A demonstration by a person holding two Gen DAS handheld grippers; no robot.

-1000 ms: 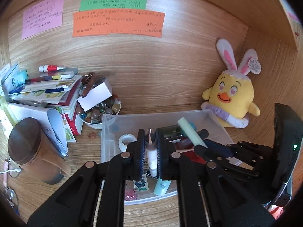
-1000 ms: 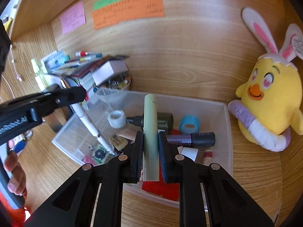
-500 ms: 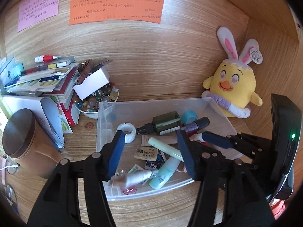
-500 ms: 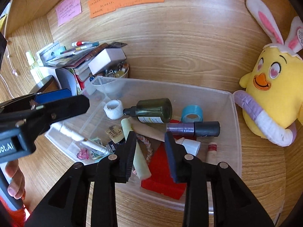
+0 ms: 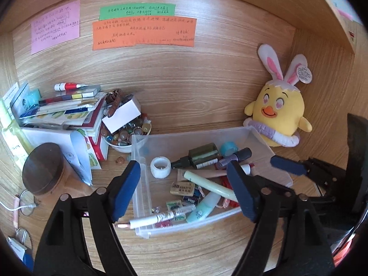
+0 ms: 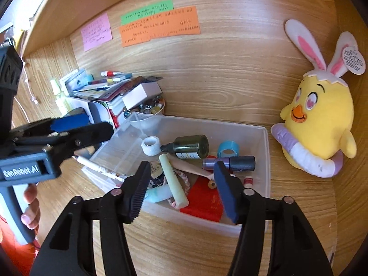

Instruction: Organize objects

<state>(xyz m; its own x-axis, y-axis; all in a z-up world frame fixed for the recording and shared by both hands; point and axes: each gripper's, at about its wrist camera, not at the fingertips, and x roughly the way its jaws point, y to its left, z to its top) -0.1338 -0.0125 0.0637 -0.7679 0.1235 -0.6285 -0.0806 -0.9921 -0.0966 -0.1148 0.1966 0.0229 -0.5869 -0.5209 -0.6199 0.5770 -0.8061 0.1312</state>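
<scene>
Released, white pen [image 5: 158,217] seemingly overhangs the bin [image 5: 202,224] rim; left gripper [image 5: 184,191] and right gripper [image 6: 181,187] gape empty

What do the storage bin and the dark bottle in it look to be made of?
Storage bin: clear, slightly frosted plastic; contents and wood show through its thin walls. Dark bottle: glossy olive-green glass or hard plastic, judging by its sharp highlights; black cap looks matte plastic.
</scene>
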